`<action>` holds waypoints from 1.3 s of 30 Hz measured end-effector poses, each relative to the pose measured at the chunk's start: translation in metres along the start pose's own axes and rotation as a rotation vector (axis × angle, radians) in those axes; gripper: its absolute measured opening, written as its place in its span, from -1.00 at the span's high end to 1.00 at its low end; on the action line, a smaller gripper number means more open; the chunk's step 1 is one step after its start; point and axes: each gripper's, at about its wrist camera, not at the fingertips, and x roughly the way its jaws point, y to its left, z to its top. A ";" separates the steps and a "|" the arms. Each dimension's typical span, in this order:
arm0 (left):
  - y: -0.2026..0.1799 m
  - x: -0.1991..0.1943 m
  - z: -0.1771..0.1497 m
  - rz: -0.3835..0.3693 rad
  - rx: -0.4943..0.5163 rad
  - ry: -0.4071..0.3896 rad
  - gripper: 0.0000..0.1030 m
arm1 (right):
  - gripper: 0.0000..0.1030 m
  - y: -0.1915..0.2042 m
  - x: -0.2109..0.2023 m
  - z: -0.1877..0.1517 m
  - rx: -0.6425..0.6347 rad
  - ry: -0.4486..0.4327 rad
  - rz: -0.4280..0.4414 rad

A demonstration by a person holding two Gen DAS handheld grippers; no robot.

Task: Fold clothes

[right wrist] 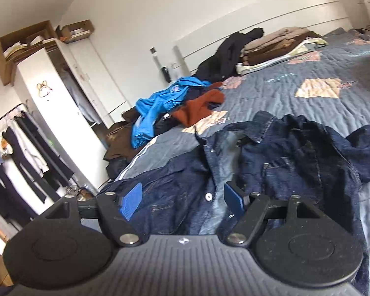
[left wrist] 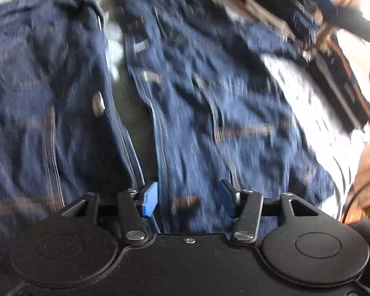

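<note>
in the left wrist view, blurred, we see our left tool (left wrist: 188,198) with its blue pads apart and nothing between them, hanging over the dark denim jacket (left wrist: 185,98), which lies front side up and unbuttoned. in the right wrist view our right tool (right wrist: 182,201) stands wide apart, empty, above the same jacket (right wrist: 296,153) spread on the grey patterned bed (right wrist: 308,93); a blue garment (right wrist: 157,103) and a rust one (right wrist: 199,106) lie heaped beyond it.

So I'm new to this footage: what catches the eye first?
A dark blue denim jacket lies open, front up, across the grey patchwork quilt, right under both open grippers. Behind it, a bright blue garment and a rust-orange one sit crumpled at the bed's edge.
</note>
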 end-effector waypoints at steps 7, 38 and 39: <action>-0.018 -0.018 -0.040 0.028 0.026 0.003 -0.03 | -0.43 0.003 -0.001 -0.004 -0.007 0.015 0.028; 0.026 -0.101 0.086 -0.122 -0.005 -0.440 -0.21 | -0.46 -0.039 -0.031 0.010 0.099 -0.093 -0.047; 0.030 -0.087 0.106 -0.111 0.011 -0.442 -0.07 | -0.46 -0.040 -0.030 0.010 0.098 -0.092 -0.051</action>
